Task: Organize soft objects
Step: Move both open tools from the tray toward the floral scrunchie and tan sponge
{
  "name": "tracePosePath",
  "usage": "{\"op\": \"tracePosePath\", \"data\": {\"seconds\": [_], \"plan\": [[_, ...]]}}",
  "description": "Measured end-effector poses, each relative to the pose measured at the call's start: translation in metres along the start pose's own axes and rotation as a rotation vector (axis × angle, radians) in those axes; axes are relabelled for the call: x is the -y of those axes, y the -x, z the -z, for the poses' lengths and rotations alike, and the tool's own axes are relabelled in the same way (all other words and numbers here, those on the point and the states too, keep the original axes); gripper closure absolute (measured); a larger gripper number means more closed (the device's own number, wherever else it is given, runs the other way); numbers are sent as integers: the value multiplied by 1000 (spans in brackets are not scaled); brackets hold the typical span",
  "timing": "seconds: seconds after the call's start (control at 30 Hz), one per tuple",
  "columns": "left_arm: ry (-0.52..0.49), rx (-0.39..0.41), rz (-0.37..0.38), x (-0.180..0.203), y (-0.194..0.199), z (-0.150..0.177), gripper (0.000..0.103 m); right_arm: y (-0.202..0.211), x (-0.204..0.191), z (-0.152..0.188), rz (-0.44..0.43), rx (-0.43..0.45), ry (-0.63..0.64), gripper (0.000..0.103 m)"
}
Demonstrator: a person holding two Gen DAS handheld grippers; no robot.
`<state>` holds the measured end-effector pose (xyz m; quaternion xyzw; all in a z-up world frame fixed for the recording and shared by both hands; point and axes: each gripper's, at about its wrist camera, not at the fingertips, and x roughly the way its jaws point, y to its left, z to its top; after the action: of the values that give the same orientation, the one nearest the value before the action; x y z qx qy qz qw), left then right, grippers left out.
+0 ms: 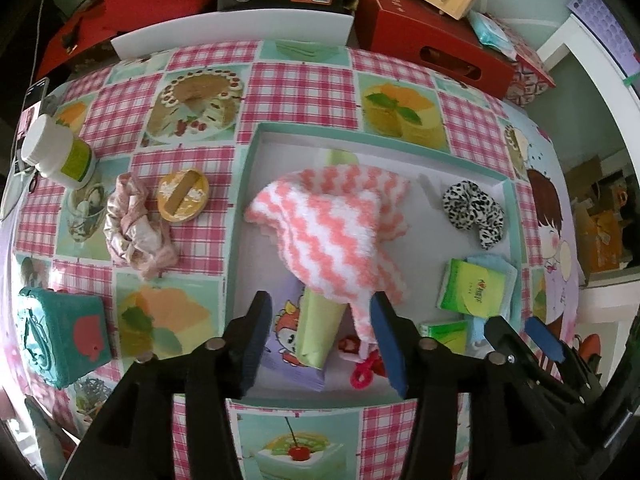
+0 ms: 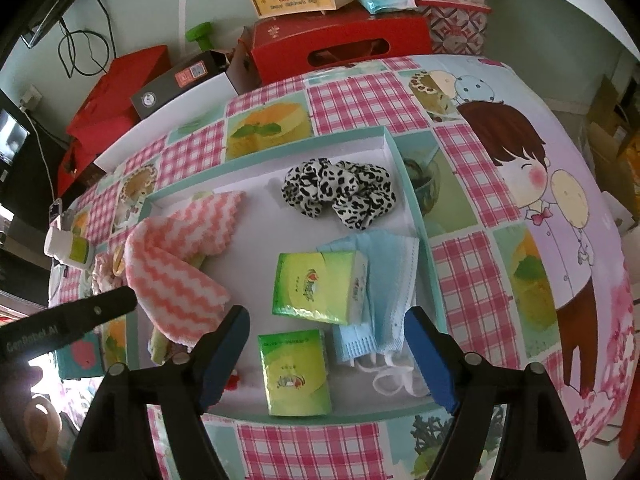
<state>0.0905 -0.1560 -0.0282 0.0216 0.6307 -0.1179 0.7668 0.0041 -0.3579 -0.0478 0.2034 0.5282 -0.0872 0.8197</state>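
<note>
1. Pink-and-white fuzzy cloth (image 1: 332, 232) is covering most of a pale green folded item (image 1: 320, 332).
2. Left gripper's right pad is hiding part of the red chenille piece (image 1: 366, 368).
3. Tissue pack (image 2: 318, 286) is overlapping the blue face masks (image 2: 384, 276).
4. Pink scrunchie (image 2: 102, 270) is sitting too small to resolve in the right wrist view.

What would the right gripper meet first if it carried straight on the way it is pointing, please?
Probably the lower green tissue pack in the tray, which lies between the open right gripper fingers; depth is hard to judge.
</note>
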Motion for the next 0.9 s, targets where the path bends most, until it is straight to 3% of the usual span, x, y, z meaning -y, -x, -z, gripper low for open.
{"op": "tracePosePath", "data": {"seconds": [0.07, 0.17, 0.23, 0.3, 0.9], "plan": [[7, 13, -6, -3, 1, 0, 22, 1, 0, 2, 14, 1, 1, 11], [9, 17, -7, -6, 2, 0, 22, 1, 1, 3, 21, -2, -1, 11], [13, 30, -17, -8, 3, 0, 16, 1, 2, 5, 29, -4, -2, 11], [14, 44, -33, -9, 4, 0, 0, 2, 3, 6, 33, 1, -6, 3], [34, 63, -33, -28, 9, 0, 0, 3, -5, 10, 65, -9, 12, 0]]}}
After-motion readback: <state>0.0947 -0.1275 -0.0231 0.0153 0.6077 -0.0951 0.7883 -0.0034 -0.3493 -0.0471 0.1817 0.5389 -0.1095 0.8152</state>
